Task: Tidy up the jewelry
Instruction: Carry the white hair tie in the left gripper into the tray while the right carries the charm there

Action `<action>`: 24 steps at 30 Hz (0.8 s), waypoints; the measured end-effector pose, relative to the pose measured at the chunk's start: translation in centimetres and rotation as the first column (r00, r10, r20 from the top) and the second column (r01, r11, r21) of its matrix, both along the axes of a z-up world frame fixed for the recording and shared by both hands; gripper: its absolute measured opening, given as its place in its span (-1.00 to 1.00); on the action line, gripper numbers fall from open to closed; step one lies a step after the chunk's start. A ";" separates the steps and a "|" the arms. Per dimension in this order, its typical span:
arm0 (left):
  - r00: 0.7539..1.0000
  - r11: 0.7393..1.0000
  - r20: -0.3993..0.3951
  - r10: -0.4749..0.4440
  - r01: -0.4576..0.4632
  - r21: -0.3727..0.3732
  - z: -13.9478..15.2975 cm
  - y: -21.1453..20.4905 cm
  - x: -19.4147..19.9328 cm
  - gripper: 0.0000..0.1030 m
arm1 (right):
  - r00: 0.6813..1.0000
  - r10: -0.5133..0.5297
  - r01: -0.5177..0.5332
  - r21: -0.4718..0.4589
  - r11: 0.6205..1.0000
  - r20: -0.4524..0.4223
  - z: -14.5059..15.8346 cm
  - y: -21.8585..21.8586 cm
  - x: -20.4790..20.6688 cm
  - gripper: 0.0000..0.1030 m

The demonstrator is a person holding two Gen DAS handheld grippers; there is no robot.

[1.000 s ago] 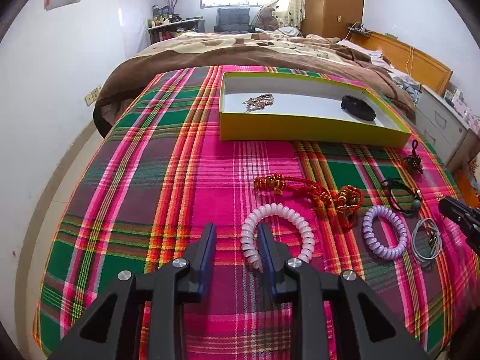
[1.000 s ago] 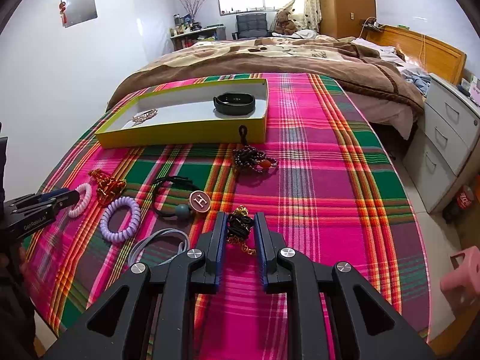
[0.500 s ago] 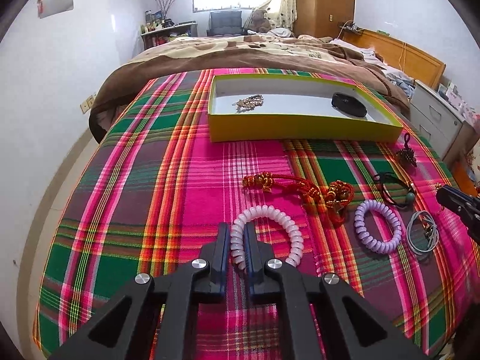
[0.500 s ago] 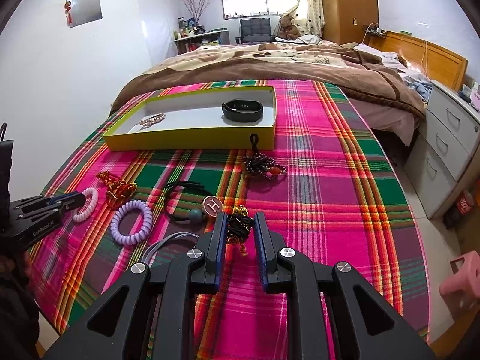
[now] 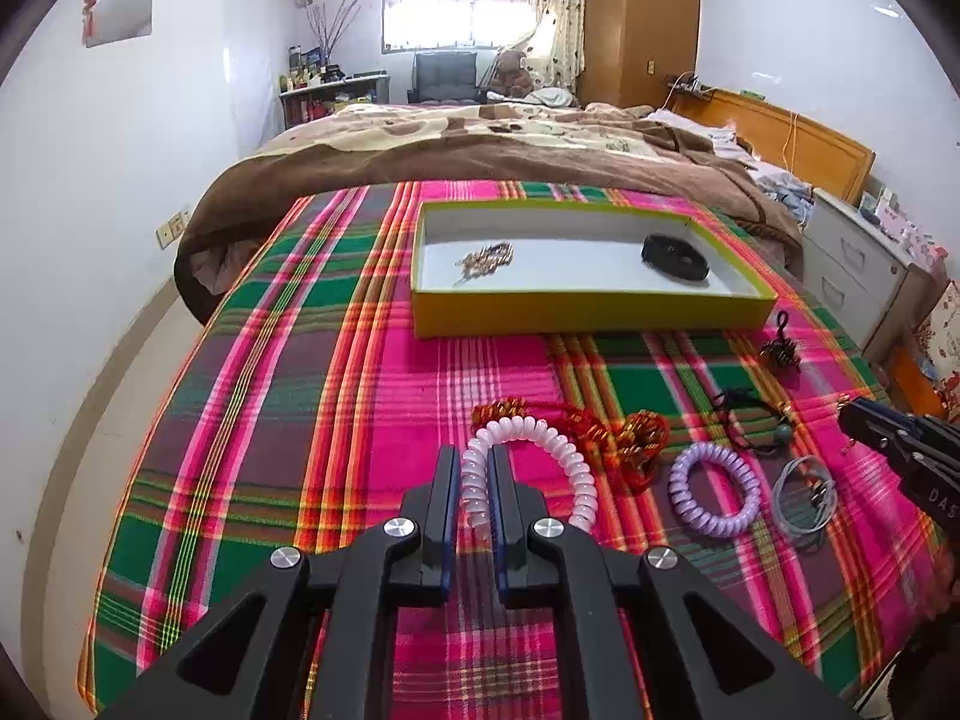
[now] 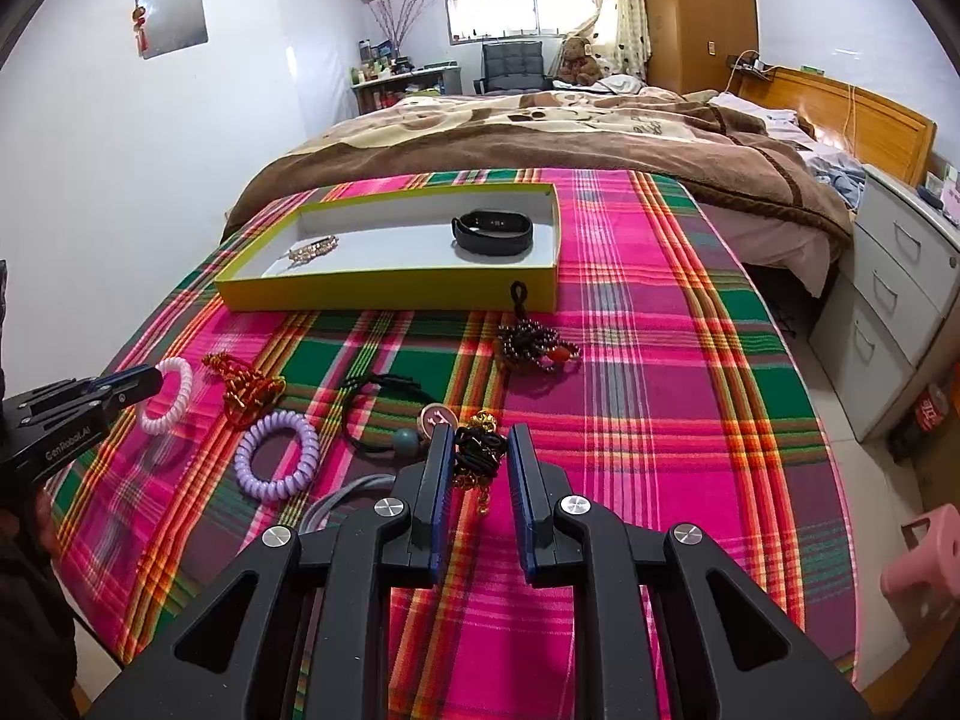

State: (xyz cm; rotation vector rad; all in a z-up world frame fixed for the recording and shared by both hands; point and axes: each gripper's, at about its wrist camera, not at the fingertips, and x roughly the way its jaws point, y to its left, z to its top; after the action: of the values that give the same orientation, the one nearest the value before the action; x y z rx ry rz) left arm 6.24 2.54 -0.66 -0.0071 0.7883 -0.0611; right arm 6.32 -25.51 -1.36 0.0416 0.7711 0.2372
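Showing only rightward — pink stool

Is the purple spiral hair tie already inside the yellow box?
No, the purple spiral hair tie lies on the plaid cloth, outside the yellow box.

L tool: fingers nearly closed, pinching pink coil band, held low, pointing fwd. R tool: fingers parallel, narrow gap, clamped on black-gold piece, low, pointing fwd. Both tools level, well apart.
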 end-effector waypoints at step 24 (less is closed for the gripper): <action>0.997 0.997 0.066 -0.036 0.040 -0.068 4.7 -0.3 9.2 -0.83 | 0.997 0.059 -0.059 0.002 0.998 0.053 4.2 3.6 8.4 -0.65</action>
State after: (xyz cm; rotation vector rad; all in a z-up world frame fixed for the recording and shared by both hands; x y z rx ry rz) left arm 15.41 2.28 4.04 -0.0558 0.7217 -0.1241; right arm 14.70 -21.94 2.83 0.0160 0.7195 0.2949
